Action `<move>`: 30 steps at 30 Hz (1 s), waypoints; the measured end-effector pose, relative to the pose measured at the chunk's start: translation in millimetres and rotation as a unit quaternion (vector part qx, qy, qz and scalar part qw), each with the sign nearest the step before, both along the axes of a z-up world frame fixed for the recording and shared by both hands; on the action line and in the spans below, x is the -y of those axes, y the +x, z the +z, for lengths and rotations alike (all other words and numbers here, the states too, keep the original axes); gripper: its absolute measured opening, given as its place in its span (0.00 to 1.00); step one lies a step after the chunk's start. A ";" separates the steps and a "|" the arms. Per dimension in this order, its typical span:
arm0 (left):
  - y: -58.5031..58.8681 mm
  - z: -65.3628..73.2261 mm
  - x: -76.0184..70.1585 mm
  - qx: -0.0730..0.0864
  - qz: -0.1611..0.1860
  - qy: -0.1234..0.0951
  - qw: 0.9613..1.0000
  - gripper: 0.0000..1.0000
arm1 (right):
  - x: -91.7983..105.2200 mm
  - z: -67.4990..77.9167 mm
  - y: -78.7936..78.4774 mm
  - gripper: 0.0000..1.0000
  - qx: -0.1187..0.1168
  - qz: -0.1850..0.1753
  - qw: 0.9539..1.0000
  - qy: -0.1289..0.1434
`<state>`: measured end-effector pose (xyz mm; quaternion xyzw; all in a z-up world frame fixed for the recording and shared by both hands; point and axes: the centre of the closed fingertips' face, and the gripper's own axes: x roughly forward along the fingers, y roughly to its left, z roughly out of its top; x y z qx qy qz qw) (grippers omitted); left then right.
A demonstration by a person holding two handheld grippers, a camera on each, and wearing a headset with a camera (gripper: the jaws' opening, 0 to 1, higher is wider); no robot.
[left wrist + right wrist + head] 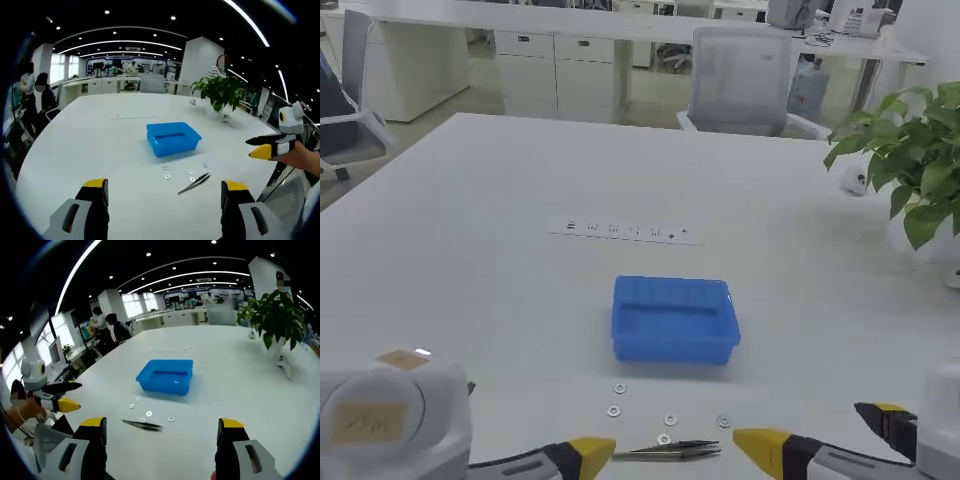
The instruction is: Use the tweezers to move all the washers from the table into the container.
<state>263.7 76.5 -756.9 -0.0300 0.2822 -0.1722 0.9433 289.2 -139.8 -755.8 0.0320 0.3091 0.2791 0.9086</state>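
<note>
**Starting layout for the washer transfer.** The blue rectangular plastic container (672, 346) stands open near the middle of the white desk (500, 220), and we see nothing inside it. Five small flat metal washers (620, 388) lie scattered on the desk just in front of its near wall, apart from one another and clear of the container. The slim metal tweezers (670, 451) lie flat on the near side of the washers. One washer sits just beside them, and we cannot tell whether the two touch.

The left gripper (164, 185) and the right gripper (162, 421) are held above the near part of the desk, one to each side of the tweezers. The left fingers (94, 187) and the right fingers (94, 424) are spread wide and carry nothing. We judge that the tool is untouched and no washer has yet been moved.

**Handling.** The tweezers look light, stiff and smooth, and they lie low against the desk, so we expect them to slide or spin if nudged. We would take them across the middle of their two arms, where a squeeze both secures the tool and closes its tips. The washers look thin, light and slippery. We judge them best caught by the rim, and likely to skate away under uneven pressure.
</note>
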 end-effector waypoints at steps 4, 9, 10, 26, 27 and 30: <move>-0.9 -3.0 0.5 -0.005 -0.004 0.003 1.000 0.94 | -0.3 -3.0 -0.8 0.91 -0.003 0.001 1.000 -0.001; -0.3 -1.4 0.6 -0.003 -0.007 0.006 1.000 0.94 | 0.6 -3.1 -1.9 0.91 0.000 0.001 1.000 -0.005; 0.1 -0.8 0.5 -0.002 -0.007 0.005 1.000 0.94 | 1.0 -3.2 -2.1 0.91 -0.001 0.001 1.000 -0.004; 0.5 0.1 8.3 -0.008 -0.022 0.002 1.000 0.86 | 0.5 -5.0 -1.6 0.89 -0.006 0.003 1.000 0.004; 0.7 0.0 8.9 -0.008 -0.024 0.002 1.000 0.85 | 0.5 -5.5 -1.5 0.89 -0.007 0.003 1.000 0.004; 0.2 -1.0 13.5 -0.011 -0.037 0.000 0.999 0.76 | 0.1 -7.1 -1.7 0.89 -0.009 0.006 1.000 0.003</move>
